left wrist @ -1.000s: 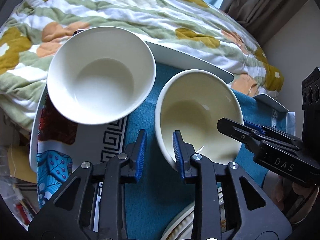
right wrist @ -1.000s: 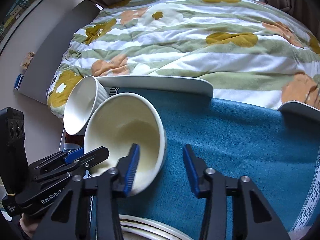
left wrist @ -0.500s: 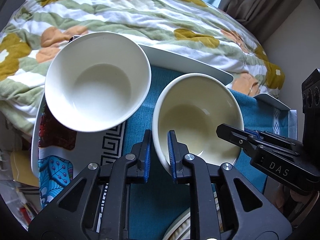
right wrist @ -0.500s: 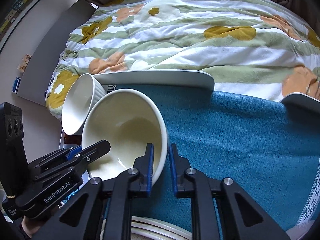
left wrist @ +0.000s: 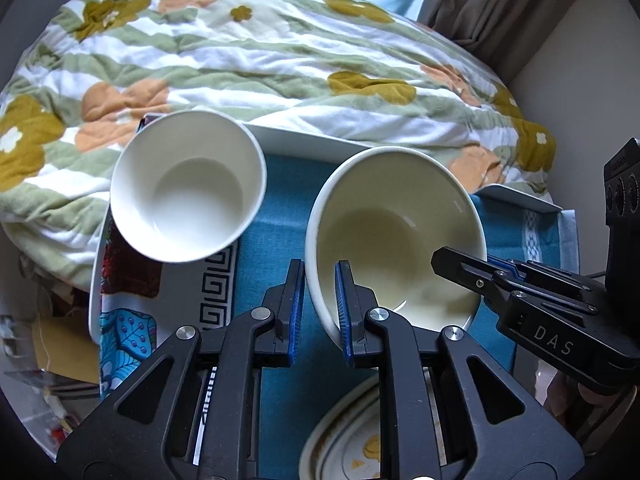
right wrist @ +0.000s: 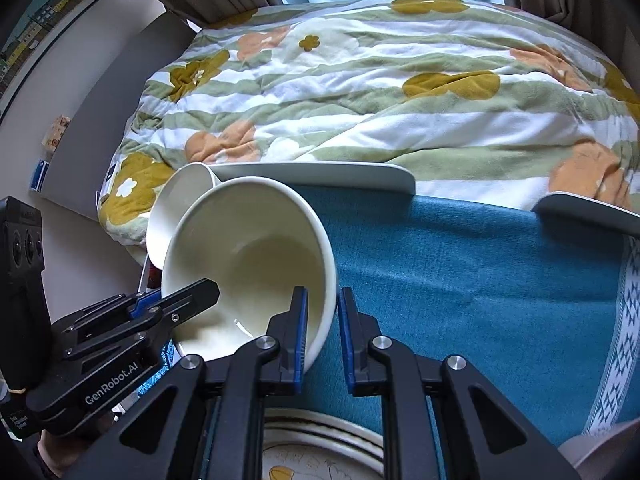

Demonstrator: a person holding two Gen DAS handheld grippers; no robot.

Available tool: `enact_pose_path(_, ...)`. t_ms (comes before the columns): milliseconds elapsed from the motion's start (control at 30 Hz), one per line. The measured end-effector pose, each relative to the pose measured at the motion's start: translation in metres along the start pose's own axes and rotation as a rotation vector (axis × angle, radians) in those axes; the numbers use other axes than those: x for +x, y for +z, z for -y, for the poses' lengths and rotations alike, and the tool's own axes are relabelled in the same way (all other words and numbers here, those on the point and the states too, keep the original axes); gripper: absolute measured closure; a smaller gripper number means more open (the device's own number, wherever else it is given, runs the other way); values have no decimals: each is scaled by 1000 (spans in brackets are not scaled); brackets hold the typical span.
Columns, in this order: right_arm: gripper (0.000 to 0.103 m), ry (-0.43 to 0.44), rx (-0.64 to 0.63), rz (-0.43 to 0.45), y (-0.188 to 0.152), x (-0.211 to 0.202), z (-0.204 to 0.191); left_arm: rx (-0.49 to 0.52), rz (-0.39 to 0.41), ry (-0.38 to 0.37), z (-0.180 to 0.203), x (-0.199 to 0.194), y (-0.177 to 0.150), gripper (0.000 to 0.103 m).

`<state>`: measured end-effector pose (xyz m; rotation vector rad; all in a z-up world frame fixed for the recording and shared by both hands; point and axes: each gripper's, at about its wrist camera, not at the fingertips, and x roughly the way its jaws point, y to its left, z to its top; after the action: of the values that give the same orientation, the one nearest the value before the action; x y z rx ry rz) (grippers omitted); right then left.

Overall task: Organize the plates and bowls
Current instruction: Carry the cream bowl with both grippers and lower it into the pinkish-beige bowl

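Cream bowl: a round, glossy cream ceramic bowl (left wrist: 396, 236) sits over the blue woven cloth (right wrist: 480, 280), toward that cloth's left side, tilted; whether its base touches the cloth cannot be told.
Left gripper: black two-finger left gripper (left wrist: 318, 308) with blue pads is clamped on the cream bowl's near-left rim, one finger inside, one outside.
Right gripper: black two-finger right gripper (right wrist: 322, 332) is closed on the same bowl's near-right rim, wall pinched between its pads.
White bowl: a taller round white ceramic bowl (left wrist: 188, 186) stands just left of the cream bowl, at the cloth's left edge, over a patterned white tray (left wrist: 132, 312); from the right wrist view their rims overlap, so contact cannot be told.
Plates: a cream patterned plate (left wrist: 352, 440) lies at the cloth's near edge, below both grippers.
Far edge: a white flat tray rim (right wrist: 312, 172) lies along it, with a green-striped floral blanket (right wrist: 380, 92) beyond.
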<state>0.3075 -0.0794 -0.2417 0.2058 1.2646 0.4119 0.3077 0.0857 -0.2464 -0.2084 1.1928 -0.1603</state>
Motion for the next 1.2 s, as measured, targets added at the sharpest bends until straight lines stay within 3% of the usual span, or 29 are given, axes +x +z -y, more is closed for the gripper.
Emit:
enact_pose_path(500,89,-27,34,162,-52,-134,47,112,104,-51,131,-77,-44,90)
enact_pose_path(867,89,-74,142,223,-115,-205,133,215,59,-131,243,-69,-86,90)
enact_pose_path(1200,89,-107,250,177,-167,-211,194,297,-25,-136,300,-37,-122,90)
